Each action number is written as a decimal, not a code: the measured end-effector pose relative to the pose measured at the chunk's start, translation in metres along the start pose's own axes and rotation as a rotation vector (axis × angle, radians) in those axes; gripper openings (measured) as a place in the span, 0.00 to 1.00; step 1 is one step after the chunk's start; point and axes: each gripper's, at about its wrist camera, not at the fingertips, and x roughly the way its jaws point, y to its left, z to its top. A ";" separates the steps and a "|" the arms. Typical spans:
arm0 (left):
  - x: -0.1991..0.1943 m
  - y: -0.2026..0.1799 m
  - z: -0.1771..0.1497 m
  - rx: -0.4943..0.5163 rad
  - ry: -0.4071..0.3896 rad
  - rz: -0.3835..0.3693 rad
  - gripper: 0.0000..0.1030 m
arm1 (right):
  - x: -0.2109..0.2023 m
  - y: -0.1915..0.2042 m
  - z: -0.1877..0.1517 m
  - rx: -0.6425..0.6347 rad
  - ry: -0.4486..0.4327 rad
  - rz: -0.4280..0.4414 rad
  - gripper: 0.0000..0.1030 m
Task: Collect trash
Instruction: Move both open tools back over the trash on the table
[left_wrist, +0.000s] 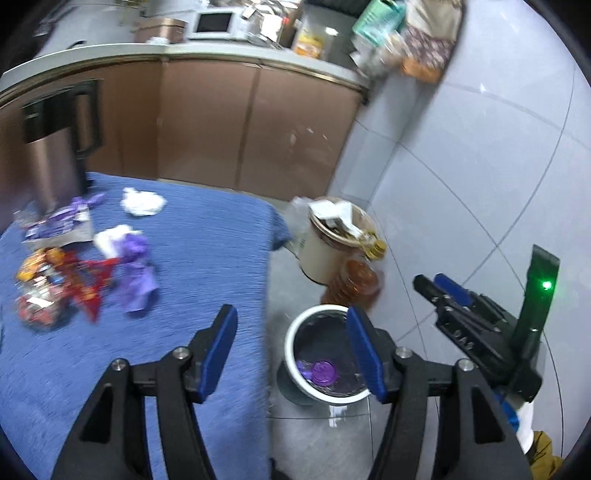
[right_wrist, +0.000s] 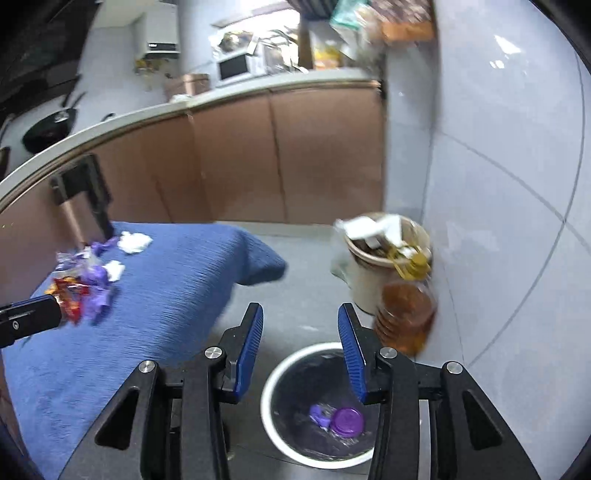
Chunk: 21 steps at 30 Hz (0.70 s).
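Observation:
Trash lies on a blue-covered table (left_wrist: 207, 258) (right_wrist: 177, 280): red and orange wrappers (left_wrist: 62, 288) (right_wrist: 68, 295), purple wrappers (left_wrist: 135, 273) (right_wrist: 98, 284) and crumpled white tissues (left_wrist: 142, 201) (right_wrist: 133, 242). On the floor beside the table stands a white-rimmed bin (left_wrist: 295, 343) (right_wrist: 269, 391) holding a purple lid (left_wrist: 325, 371) (right_wrist: 347, 419). My left gripper (left_wrist: 291, 350) is open and empty over the table's right edge. My right gripper (right_wrist: 301, 354) is open and empty above the bin; it also shows at the right in the left wrist view (left_wrist: 439, 284).
A metal kettle (left_wrist: 55, 162) (right_wrist: 79, 206) stands at the table's far left. A beige pot stuffed with papers (left_wrist: 332, 243) (right_wrist: 384, 258) and an amber oil bottle (left_wrist: 354, 280) (right_wrist: 406, 314) sit on the floor by the tiled wall. Brown cabinets (left_wrist: 258, 129) run behind.

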 end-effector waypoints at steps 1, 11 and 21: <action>-0.008 0.007 -0.002 -0.012 -0.012 0.008 0.59 | -0.006 0.010 0.002 -0.019 -0.009 0.011 0.41; -0.084 0.109 -0.032 -0.141 -0.090 0.113 0.59 | -0.039 0.098 0.022 -0.141 -0.032 0.216 0.48; -0.054 0.176 -0.016 -0.198 -0.022 0.195 0.58 | 0.019 0.184 0.027 -0.218 0.096 0.437 0.53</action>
